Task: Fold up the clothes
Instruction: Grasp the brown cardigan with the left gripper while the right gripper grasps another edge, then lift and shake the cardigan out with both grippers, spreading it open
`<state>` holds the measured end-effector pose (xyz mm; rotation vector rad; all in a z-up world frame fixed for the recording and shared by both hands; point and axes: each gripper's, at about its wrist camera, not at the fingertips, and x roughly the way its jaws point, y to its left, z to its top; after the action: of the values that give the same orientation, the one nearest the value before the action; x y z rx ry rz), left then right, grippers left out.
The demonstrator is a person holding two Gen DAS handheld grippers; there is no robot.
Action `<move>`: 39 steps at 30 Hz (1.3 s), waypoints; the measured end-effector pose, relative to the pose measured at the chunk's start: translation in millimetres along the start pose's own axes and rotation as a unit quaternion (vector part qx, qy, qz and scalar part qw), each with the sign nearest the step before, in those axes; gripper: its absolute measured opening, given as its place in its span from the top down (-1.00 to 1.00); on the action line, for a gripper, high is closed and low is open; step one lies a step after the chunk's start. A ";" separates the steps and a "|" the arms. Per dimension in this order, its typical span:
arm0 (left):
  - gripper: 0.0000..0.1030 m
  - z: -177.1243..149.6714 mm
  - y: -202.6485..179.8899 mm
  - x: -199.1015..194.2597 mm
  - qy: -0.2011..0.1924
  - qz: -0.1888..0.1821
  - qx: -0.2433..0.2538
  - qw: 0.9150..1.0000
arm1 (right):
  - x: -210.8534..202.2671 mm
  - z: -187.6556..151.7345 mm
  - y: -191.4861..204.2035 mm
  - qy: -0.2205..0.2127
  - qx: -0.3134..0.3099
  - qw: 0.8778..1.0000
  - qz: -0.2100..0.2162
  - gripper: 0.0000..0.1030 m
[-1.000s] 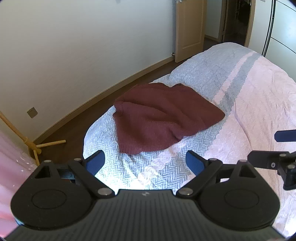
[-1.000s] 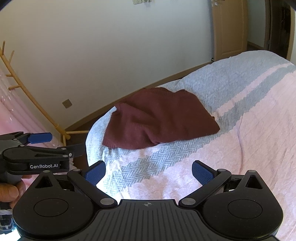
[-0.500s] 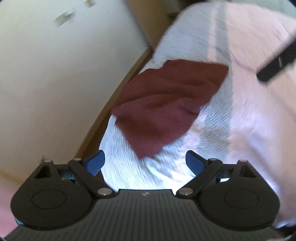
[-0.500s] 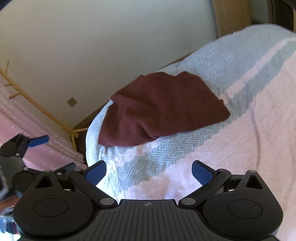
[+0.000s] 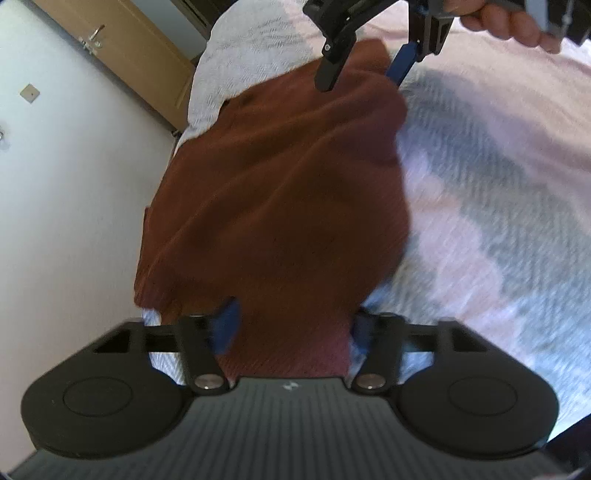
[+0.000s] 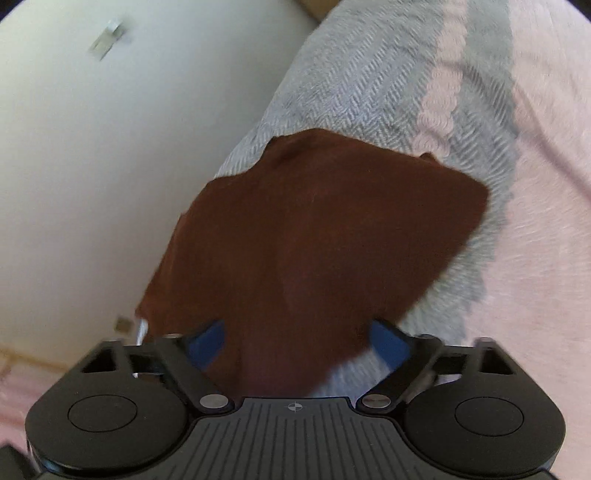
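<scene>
A dark red knitted garment [image 5: 280,192] lies crumpled on the bed near its corner; it also shows in the right wrist view [image 6: 317,236]. My left gripper [image 5: 293,325] is open with its blue pads on either side of the garment's near end. My right gripper [image 6: 297,339] is open, its jaws straddling another edge of the garment. In the left wrist view the right gripper [image 5: 364,74] hangs over the garment's far edge, held by a hand [image 5: 513,22].
The bed cover [image 5: 498,192] is pink with grey-blue herringbone bands; it also shows in the right wrist view [image 6: 535,184]. A white wall [image 6: 110,147] runs close along the bed's edge. A wooden door [image 5: 129,51] stands beyond the bed corner.
Both grippers have moved in from well back of the bed down onto the garment. Their open jaws now straddle its edges. The views have swung and blurred with the motion.
</scene>
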<state>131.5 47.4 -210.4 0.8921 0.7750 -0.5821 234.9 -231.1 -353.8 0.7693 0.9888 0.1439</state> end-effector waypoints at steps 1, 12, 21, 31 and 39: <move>0.46 -2.7 2.6 1.5 -0.001 -0.011 -0.005 1.000 | 6.2 2.3 -3.8 -0.005 0.019 1.000 0.002 -0.55; 0.78 36.6 5.9 -85.1 -0.121 -0.056 0.043 0.990 | -106.4 31.1 -12.9 -0.089 0.046 0.995 0.024 0.98; 0.86 103.6 -147.9 -206.4 -0.209 -0.176 0.102 0.957 | -347.2 -41.5 -67.9 -0.180 0.028 0.981 -0.059 1.00; 0.64 167.7 -355.4 -284.0 -0.218 -0.328 0.096 0.914 | -505.9 -227.0 -137.9 -0.163 0.059 0.974 -0.146 1.00; -0.18 59.3 -359.1 -289.9 -0.172 -0.282 0.127 0.935 | -516.7 -316.6 -145.5 -0.077 -0.012 0.973 -0.217 -0.73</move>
<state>-281.1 -148.8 -122.3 0.7652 0.6374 -1.3358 -340.6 -401.3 -185.9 0.5184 0.9824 -0.2791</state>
